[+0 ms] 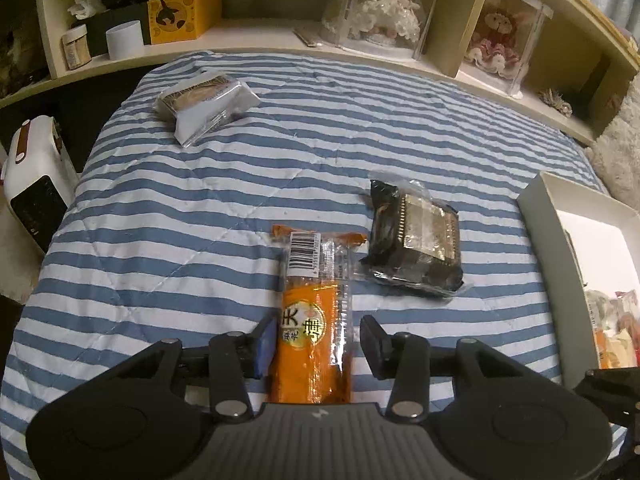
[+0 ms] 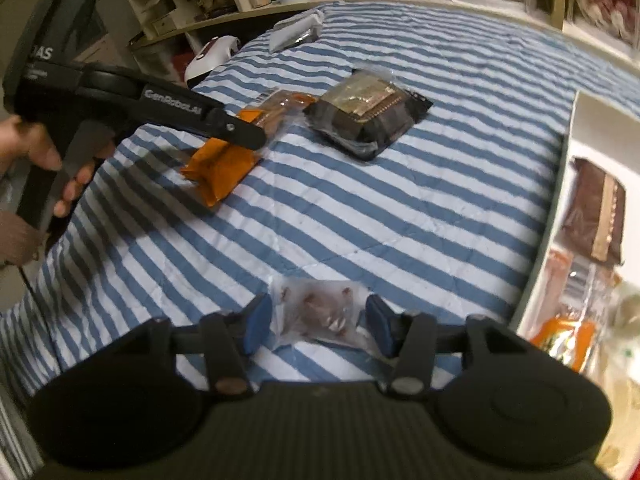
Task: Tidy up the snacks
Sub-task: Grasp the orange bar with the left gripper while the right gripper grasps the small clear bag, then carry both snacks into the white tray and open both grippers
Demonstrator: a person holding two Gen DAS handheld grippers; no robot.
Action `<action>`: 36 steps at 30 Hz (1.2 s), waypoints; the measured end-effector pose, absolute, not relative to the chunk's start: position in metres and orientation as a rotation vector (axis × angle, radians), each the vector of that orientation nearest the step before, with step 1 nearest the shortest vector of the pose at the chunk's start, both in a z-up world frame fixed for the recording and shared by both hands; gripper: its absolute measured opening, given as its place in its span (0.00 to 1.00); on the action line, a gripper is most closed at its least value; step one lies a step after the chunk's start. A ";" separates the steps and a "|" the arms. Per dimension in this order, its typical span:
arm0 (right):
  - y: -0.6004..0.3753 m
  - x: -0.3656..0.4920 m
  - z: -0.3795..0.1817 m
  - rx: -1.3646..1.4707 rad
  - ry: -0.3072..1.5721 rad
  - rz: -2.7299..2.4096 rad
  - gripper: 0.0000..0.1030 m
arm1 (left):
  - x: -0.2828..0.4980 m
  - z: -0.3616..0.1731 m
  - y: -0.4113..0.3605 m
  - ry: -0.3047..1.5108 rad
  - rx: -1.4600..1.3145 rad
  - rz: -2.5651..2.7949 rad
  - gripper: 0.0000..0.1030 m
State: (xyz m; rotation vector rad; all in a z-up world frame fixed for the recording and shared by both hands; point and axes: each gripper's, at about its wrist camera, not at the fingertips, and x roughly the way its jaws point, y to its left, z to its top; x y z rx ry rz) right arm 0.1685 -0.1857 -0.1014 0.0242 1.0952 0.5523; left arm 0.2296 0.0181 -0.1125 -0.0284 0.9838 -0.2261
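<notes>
An orange snack packet (image 1: pixel 316 320) lies lengthwise on the striped bedcover (image 1: pixel 200 240) between the fingers of my left gripper (image 1: pixel 320 344). The jaws are open: the left pad is at the packet's edge and the right pad stands a little off it. In the right wrist view that gripper's finger (image 2: pixel 240 136) hangs over the same orange packet (image 2: pixel 220 168). My right gripper (image 2: pixel 320 316) is open around a small clear packet of brown pieces (image 2: pixel 320 304) lying on the cover, with gaps on both sides. A dark packet (image 1: pixel 416 248) (image 2: pixel 364 116) lies mid-bed, and a white-and-silver packet (image 1: pixel 204 104) lies farther back.
A white box (image 2: pixel 576 128) at the right edge of the bed holds a brown packet (image 2: pixel 596 216) and an orange one (image 2: pixel 568 336). Shelves behind carry a yellow box (image 1: pixel 184 16), a white cup (image 1: pixel 124 38) and cased dolls (image 1: pixel 384 12). A white appliance (image 1: pixel 36 184) stands at the left.
</notes>
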 end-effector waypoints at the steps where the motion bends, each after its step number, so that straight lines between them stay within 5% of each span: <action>1: -0.187 0.169 -0.102 0.036 1.102 0.556 0.57 | 0.231 -0.114 0.018 0.985 -0.031 -0.223 0.46; 7: -0.182 0.172 -0.105 0.046 1.121 0.540 0.56 | 0.235 -0.120 0.015 0.992 -0.007 -0.221 0.44; 14: -0.184 0.174 -0.098 0.054 1.083 0.527 0.44 | 0.227 -0.109 0.015 0.969 -0.001 -0.206 0.39; 36: -0.250 0.178 -0.019 0.127 0.801 0.377 0.43 | 0.187 -0.036 -0.001 0.749 -0.135 -0.237 0.38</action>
